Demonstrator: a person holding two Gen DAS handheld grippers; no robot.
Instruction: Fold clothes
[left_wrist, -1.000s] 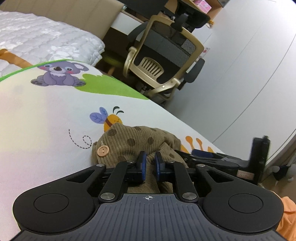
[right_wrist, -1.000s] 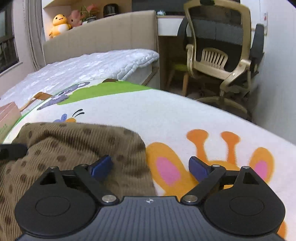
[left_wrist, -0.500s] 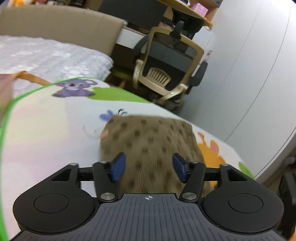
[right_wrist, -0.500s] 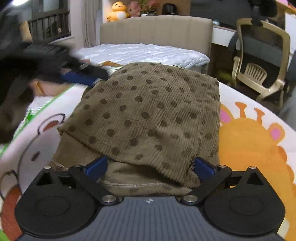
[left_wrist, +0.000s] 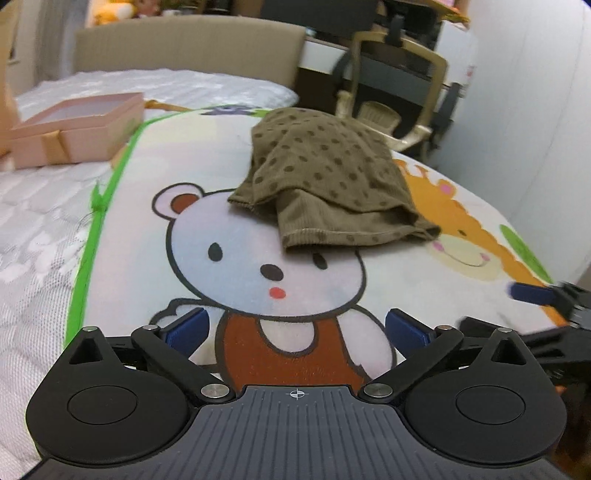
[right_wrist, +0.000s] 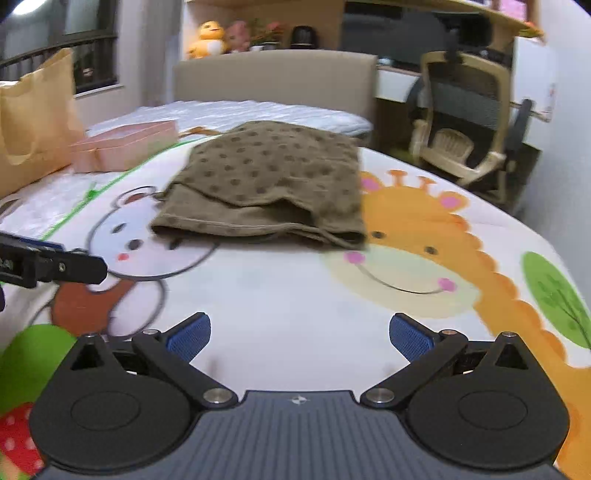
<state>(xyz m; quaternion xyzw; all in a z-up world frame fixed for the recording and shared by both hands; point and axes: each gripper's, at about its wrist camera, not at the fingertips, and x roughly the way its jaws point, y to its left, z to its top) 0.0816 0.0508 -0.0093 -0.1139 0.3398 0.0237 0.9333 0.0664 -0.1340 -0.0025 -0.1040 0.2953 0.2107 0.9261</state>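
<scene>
A brown polka-dot garment (left_wrist: 332, 184) lies folded in a compact stack on the cartoon-print blanket (left_wrist: 258, 280); it also shows in the right wrist view (right_wrist: 269, 188). My left gripper (left_wrist: 295, 330) is open and empty, well short of the garment, above the bear print. My right gripper (right_wrist: 299, 334) is open and empty, also short of the garment. The right gripper's blue finger shows at the right edge of the left wrist view (left_wrist: 532, 293). The left gripper's finger shows at the left edge of the right wrist view (right_wrist: 51, 264).
A pink gift box (left_wrist: 74, 133) sits on the white quilt (left_wrist: 33, 236) at the left. A tan bag (right_wrist: 33, 118) stands behind it. A headboard (right_wrist: 273, 79) and a gold office chair (right_wrist: 465, 122) are beyond the bed; a white wall (left_wrist: 535, 110) is on the right.
Both grippers have pulled back from the garment. The left gripper, shut on the cloth a second ago, has opened and let go. The garment now lies folded on the blanket.
</scene>
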